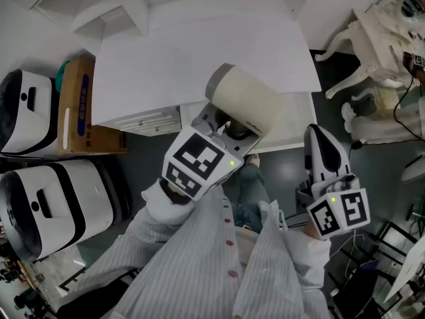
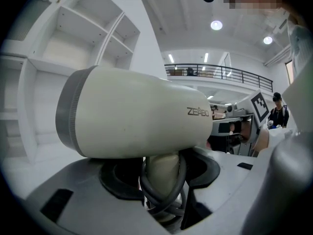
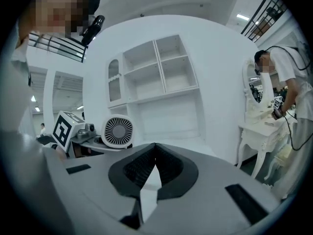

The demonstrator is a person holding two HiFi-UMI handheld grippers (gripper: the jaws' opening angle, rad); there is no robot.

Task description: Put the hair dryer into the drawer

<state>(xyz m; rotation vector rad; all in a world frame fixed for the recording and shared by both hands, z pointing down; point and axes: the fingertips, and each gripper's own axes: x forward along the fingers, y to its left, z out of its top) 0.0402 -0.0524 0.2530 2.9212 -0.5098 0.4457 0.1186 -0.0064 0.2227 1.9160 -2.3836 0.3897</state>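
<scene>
A cream hair dryer (image 1: 246,102) with a grey band at its rear is held up over the near edge of the white cabinet top (image 1: 199,52). My left gripper (image 1: 232,130) is shut on its handle. In the left gripper view the handle (image 2: 164,173), with the dark cord wound round it, sits between the pads under the dryer body (image 2: 132,111). My right gripper (image 1: 323,141) hangs to the right of it with nothing in it, and its black pads (image 3: 168,165) meet at the tip. The right gripper view shows the dryer's round grille (image 3: 118,131) at the left.
The cabinet's front (image 1: 143,120) drops below the top at the left. A cardboard box (image 1: 83,105) and two white-and-black machines (image 1: 46,205) stand on the floor at the left. A white dressing table (image 1: 378,32) is at the right, with a person (image 3: 288,82) beside it. Open shelves (image 3: 156,77) line the wall.
</scene>
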